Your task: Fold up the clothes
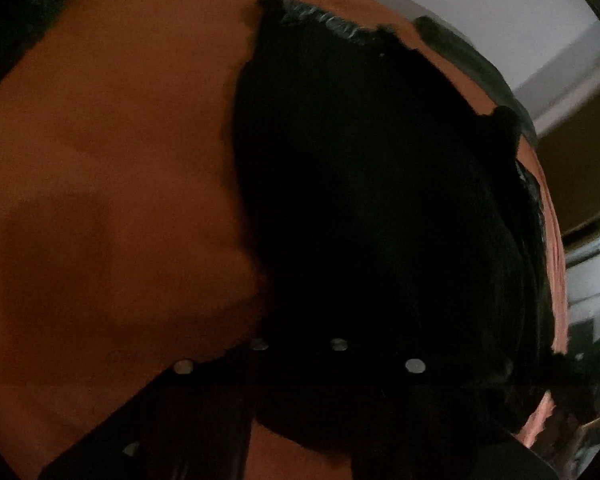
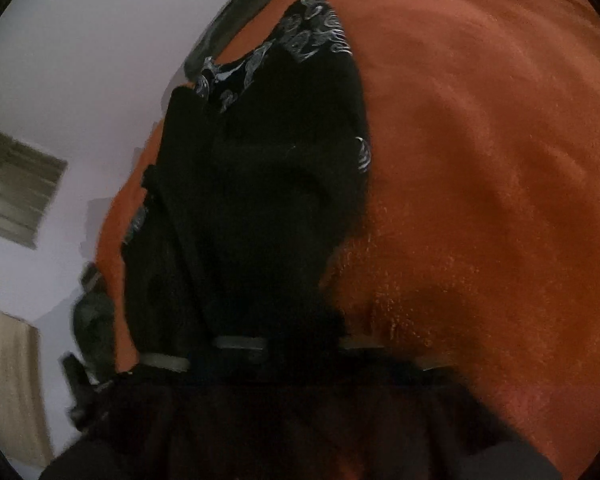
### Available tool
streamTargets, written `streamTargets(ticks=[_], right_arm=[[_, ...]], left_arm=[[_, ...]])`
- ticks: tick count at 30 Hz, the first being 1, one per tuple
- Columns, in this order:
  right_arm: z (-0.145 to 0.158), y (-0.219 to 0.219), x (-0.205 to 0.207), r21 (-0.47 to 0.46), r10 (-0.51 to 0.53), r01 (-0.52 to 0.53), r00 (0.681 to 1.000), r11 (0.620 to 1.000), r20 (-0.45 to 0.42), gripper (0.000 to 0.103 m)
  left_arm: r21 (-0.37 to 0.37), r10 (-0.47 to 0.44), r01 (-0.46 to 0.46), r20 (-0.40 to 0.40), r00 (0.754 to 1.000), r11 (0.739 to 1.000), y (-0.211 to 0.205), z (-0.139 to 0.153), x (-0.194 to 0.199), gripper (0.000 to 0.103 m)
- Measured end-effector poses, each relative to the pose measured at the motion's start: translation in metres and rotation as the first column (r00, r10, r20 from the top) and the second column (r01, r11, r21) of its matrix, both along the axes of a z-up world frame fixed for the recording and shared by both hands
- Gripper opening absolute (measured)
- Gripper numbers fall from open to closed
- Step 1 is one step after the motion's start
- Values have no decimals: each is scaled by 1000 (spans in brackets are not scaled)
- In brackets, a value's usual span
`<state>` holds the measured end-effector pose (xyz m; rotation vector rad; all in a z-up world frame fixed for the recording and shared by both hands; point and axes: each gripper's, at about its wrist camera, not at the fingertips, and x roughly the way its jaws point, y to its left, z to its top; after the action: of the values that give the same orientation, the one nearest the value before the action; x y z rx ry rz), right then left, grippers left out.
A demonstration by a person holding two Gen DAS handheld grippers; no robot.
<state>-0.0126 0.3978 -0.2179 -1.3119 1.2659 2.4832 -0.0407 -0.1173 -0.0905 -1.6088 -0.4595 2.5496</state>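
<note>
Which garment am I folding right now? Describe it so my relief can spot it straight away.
Find the orange blanket that fills most of both wrist views. On it lies a black garment, reaching from the far edge down to the tongs. It is the only dark cloth on the orange, with a grey-white swirl print at its far end.

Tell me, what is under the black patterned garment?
An orange fuzzy blanket lies under the black patterned garment and spreads around it. Anything beneath the blanket is covered.
</note>
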Motion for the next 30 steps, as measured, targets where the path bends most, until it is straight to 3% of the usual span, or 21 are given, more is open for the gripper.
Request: streamTargets(ticks=[3,6,9,12,15,16,19,21,22,23,30], right_arm=[[12,-2,11,33,-23,24,999,999,-29,3],[25,3,32,26,-58,59,998,998,-38,3],[36,5,60,13,-64,64,997,998,-33,3],[41,1,86,-18,-11,11,1000,1000,-18,3],[45,-10,102,46,67,-68,998,997,20,3],[45,-12,102,58,94,-95,995,994,25,4],[41,-8,89,50,135,-137,990,989,46,9],[36,-2,77,13,131,-132,989,991,71,24],[33,2,72,-2,119,-120,989,993,86,32],[32,9,70,-8,97,-96,991,995,91,33],[40,33,57,-4,44,-44,997,999,56,34]], left_arm=[[-47,-1,-1,-61,998,999,-2,16,21,1],[23,39,-37,-79,996,999,-22,31,54,1],[37,50,-47,-95,994,998,-38,47,93,1],[23,15,-14,-64,998,1000,-43,46,125,1],[-12,-53,52,-22,998,999,-35,32,139,3],[-20,-67,67,-16,998,998,-33,28,140,8],[12,-43,43,27,999,999,-38,19,134,39],[26,-21,20,17,1000,999,-42,22,127,49],[26,-13,13,12,1000,1000,-44,24,123,51],[25,-6,6,6,1000,1000,-45,26,119,51],[-22,-36,35,-46,998,999,-36,51,104,51]])
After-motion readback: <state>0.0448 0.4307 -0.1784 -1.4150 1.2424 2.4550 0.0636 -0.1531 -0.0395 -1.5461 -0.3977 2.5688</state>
